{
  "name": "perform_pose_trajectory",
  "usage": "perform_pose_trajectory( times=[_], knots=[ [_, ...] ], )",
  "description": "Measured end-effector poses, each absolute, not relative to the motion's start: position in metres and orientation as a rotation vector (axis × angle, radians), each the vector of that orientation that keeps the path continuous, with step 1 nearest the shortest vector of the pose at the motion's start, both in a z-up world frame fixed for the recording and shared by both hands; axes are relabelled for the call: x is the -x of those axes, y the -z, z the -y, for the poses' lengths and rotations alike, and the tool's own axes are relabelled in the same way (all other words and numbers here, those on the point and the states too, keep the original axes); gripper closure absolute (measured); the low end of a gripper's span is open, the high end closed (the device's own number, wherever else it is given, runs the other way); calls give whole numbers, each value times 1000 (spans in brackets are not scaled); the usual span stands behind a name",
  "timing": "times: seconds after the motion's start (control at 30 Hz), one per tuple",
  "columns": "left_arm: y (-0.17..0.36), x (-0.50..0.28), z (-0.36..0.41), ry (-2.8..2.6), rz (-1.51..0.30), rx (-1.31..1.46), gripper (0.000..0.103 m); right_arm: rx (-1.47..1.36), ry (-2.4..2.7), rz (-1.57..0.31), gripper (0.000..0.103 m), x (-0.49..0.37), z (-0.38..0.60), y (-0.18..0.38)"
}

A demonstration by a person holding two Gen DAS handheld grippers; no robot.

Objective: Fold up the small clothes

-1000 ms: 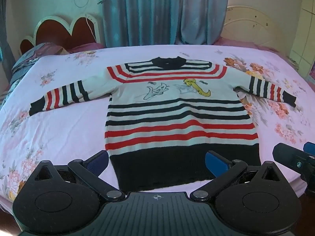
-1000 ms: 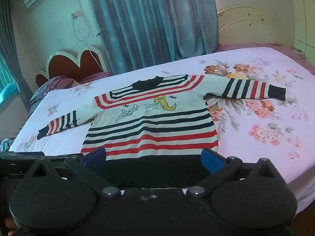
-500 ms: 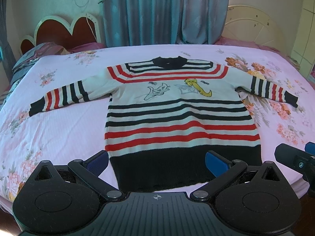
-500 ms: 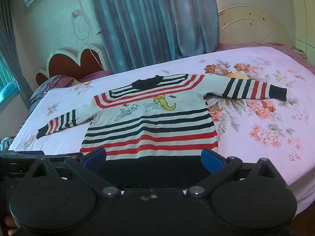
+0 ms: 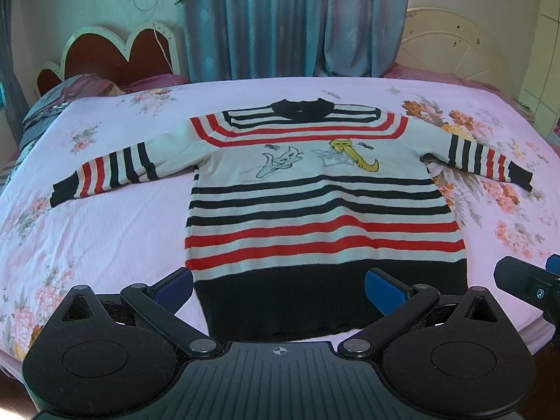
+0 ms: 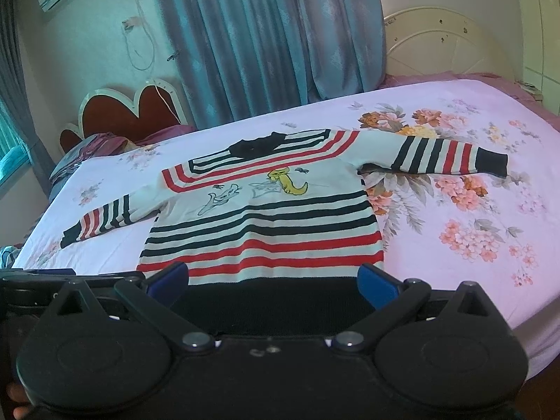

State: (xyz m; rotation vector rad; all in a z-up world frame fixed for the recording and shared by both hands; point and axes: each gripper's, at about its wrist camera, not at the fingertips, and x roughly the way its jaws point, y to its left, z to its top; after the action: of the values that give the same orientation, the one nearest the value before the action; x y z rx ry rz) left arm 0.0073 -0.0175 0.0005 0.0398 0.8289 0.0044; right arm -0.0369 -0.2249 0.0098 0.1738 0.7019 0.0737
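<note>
A small knitted sweater with black, red and white stripes and two cat pictures lies flat on the bed, face up, both sleeves spread out sideways; it also shows in the right wrist view. My left gripper is open and empty, hovering just before the black hem. My right gripper is open and empty, also over the hem edge. The right gripper's tip shows at the far right of the left wrist view.
The bed has a pink floral sheet. A red heart-shaped headboard and folded bedding are at the far left. Blue curtains hang behind, and a cream footboard stands at the right.
Both grippers have stayed nearly still, drifting very slightly; the sweater has not moved.
</note>
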Motion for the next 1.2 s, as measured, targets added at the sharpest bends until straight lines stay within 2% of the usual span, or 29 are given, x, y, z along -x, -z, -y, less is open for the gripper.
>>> perform_pose_trajectory(
  times=[0.83, 1.2],
  knots=[
    [2, -16, 16, -8, -834, -37, 0, -171, -64, -705, 1, 29, 229, -9],
    [10, -47, 15, -40, -843, -22, 0, -161, -26, -718, 1, 7, 243, 0]
  ],
)
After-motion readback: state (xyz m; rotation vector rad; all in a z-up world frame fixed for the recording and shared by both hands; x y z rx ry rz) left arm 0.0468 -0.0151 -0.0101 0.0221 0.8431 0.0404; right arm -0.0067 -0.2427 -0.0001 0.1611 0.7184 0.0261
